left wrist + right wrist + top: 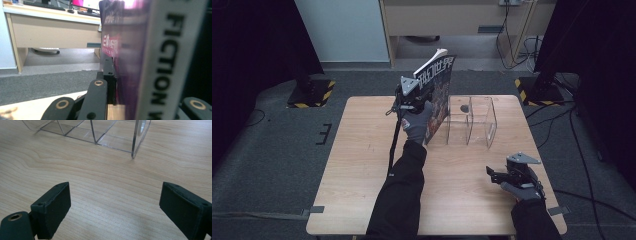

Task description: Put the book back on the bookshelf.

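A magazine (440,85) with a dark cover and a white spine hangs upright over the far middle of the table, just left of a clear acrylic rack (472,120). My left gripper (428,97) is shut on its lower part. In the left gripper view the spine (160,62) with black lettering stands between the jaws of the left gripper (147,105). My right gripper (491,175) rests low near the front right of the table. It is open, and bare wood lies between the jaws of the right gripper (115,205). The rack's (100,132) dividers lie ahead of it.
The wooden table (362,165) stands on grey carpet. Two stand bases with yellow and black stripes (309,92) (537,90) sit beyond the far corners. Behind are a desk (50,32) and cables (517,45).
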Demonstrator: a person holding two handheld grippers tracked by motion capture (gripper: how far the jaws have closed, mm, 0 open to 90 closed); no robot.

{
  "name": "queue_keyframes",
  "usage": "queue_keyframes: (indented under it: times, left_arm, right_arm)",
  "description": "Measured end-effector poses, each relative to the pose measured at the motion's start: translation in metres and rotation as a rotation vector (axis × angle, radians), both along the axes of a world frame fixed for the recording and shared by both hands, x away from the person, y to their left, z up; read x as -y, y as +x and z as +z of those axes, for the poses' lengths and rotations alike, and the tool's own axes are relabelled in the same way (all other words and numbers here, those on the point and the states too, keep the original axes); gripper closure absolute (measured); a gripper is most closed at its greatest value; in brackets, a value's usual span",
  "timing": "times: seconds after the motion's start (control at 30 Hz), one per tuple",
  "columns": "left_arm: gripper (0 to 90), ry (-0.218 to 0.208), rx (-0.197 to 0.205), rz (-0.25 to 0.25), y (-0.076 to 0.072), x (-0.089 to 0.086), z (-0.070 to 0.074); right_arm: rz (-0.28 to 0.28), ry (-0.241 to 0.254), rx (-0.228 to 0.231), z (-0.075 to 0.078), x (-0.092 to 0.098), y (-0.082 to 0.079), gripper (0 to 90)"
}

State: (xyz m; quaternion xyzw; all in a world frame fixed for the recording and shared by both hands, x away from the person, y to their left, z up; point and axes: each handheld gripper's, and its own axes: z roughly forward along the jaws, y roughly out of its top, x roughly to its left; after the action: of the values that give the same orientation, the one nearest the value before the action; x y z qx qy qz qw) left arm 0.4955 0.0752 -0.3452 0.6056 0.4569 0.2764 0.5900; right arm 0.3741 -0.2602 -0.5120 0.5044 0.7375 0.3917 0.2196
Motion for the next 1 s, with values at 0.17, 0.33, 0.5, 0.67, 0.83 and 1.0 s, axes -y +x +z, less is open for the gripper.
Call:
queue_keyframes:
  times: [0.17, 0.33, 0.5, 0.67, 0.83, 1.0]
  left_arm:
    - [81.6, -0.021, 0.000, 0.018, 0.003, 0.001, -0.007]
    - [81.6, -0.019, -0.013, 0.041, 0.005, 0.003, -0.019]
    - [81.6, -0.043, -0.018, 0.054, 0.006, 0.002, -0.034]
    - [81.5, -0.040, -0.003, 0.064, 0.005, 0.002, -0.038]
    - [81.4, -0.063, 0.012, 0.069, 0.001, 0.002, -0.044]
    - [81.2, -0.091, 0.016, 0.090, -0.002, 0.001, -0.052]
  right_arm:
    - [0.001, -0.010, 0.001, 0.000, 0.000, 0.000, 10.3]
    - [-0.004, -0.016, -0.005, -0.001, 0.001, 0.002, 10.2]
    - [-0.007, -0.020, -0.006, -0.001, 0.001, 0.002, 10.2]
    - [-0.003, -0.022, -0.002, -0.001, 0.000, 0.002, 10.2]
    - [0.002, -0.025, -0.001, -0.002, 0.000, 0.002, 10.2]
    - [0.005, -0.029, -0.002, -0.002, -0.001, 0.002, 10.2]
